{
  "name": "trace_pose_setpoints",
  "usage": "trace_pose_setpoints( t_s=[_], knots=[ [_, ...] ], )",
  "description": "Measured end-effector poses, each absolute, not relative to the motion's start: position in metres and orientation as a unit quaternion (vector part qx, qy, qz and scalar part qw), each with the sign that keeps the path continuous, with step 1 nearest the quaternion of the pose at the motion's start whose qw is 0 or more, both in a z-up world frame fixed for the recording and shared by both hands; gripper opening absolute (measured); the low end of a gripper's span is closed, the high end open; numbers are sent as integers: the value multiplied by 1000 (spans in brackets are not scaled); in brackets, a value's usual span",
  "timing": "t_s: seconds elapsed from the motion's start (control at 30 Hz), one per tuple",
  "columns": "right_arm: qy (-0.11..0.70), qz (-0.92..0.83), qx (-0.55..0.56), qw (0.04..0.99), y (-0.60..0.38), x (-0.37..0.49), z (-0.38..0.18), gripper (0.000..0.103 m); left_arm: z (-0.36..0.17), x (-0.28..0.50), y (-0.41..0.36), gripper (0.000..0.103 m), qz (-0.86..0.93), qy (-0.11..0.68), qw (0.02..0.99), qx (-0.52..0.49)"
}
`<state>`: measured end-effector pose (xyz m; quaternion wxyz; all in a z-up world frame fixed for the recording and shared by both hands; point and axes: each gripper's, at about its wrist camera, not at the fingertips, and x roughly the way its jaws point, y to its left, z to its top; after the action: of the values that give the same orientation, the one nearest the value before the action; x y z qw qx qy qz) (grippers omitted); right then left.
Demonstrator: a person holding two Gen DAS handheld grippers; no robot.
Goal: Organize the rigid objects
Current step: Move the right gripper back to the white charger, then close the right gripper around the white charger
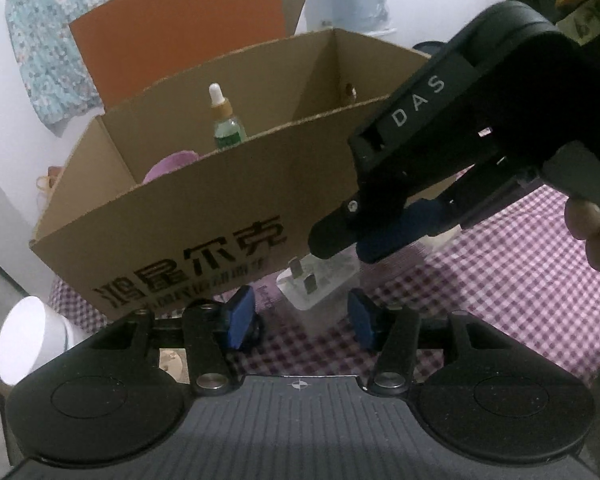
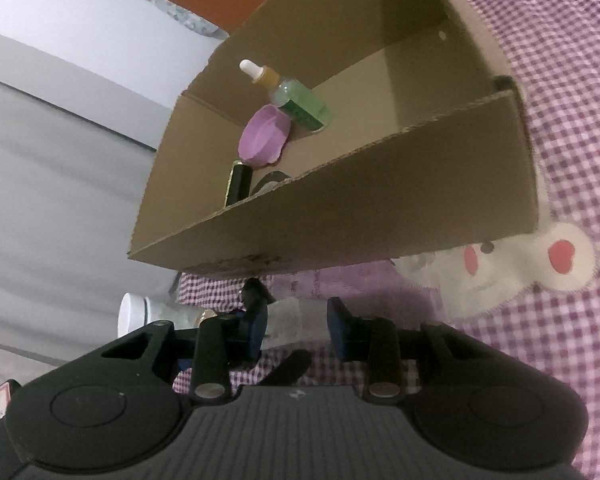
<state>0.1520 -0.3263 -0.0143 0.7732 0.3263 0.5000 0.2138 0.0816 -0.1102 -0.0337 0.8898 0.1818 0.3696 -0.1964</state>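
With both sets of jaws open around the white plug adapter point(image 1: 318, 280) lying just before the cardboard box point(image 1: 188, 216), we let one gripper point(image 1: 360, 246) close squarely on its body — not the prongs — then lift it in.

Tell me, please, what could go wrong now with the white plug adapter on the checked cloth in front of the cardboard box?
1. The right gripper comes down over the white three-pin plug adapter while the open left gripper points at it too; the two could collide.
2. The adapter's pins point up, so the fingers may catch a pin and it may slip.
3. The brown cardboard box wall stands close behind; lifting could knock it and tip the green dropper bottle.
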Motion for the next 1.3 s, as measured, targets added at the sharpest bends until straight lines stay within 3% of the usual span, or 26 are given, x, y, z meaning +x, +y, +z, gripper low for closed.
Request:
trace_pose_setpoints(
  t_s=[0.5,0.87,1.3],
  knots=[
    [500,219,320,774,-320,153,-25,31,-49,93,-114,36,-201,389,885,154],
    [495,206,315,783,-325,142,-11,31,-32,76,-111,24,-202,381,891,141],
    [491,197,304,792,-327,118,-2,30,-24,52,-113,21,-212,360,897,146]
  ],
)
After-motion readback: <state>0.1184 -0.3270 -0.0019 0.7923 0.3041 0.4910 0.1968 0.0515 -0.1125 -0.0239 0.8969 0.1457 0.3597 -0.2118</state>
